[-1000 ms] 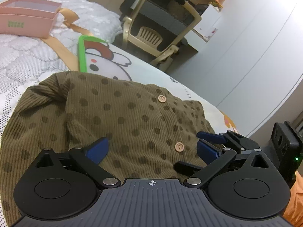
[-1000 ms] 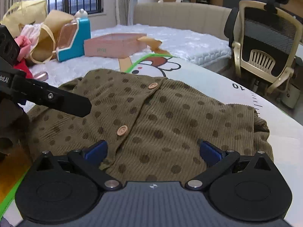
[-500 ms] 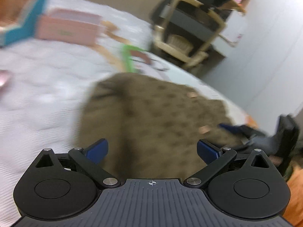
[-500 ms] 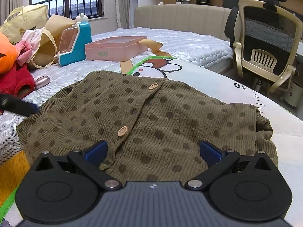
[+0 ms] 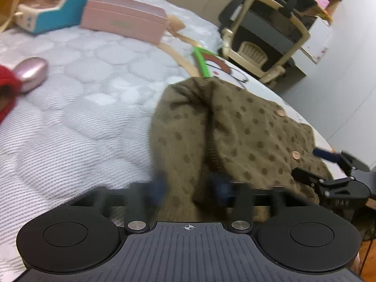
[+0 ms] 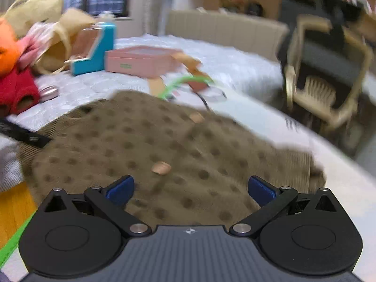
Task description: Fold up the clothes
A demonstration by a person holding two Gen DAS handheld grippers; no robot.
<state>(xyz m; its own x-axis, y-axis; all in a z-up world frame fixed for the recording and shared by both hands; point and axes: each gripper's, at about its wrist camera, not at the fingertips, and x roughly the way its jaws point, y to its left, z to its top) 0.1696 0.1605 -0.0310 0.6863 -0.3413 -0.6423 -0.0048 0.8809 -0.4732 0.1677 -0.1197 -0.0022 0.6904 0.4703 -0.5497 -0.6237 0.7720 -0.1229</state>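
Note:
An olive-brown dotted cardigan (image 5: 246,129) with tan buttons lies flat on the white bed; it fills the middle of the right wrist view too (image 6: 164,145). Its left sleeve (image 5: 178,141) runs toward the camera, between the blurred blue pads of my left gripper (image 5: 190,185), which have closed in on it. My right gripper (image 6: 190,190) hangs open over the cardigan's near edge with nothing between its fingers. The right gripper (image 5: 312,163) also shows at the cardigan's right side in the left wrist view. A black finger of the left gripper (image 6: 25,136) shows at the garment's left edge.
A pink box (image 5: 122,21), a teal case (image 5: 54,11), a pink oval object (image 5: 31,72) and red cloth (image 6: 16,91) lie on the quilted bed (image 5: 70,117). A green-edged cartoon mat (image 5: 202,63) lies under the cardigan. A beige chair (image 5: 265,37) stands beyond the bed.
My left gripper swung left to the cardigan's sleeve and its fingers closed in around it. My right gripper stayed open over the near edge and is now shifting, with the view blurred.

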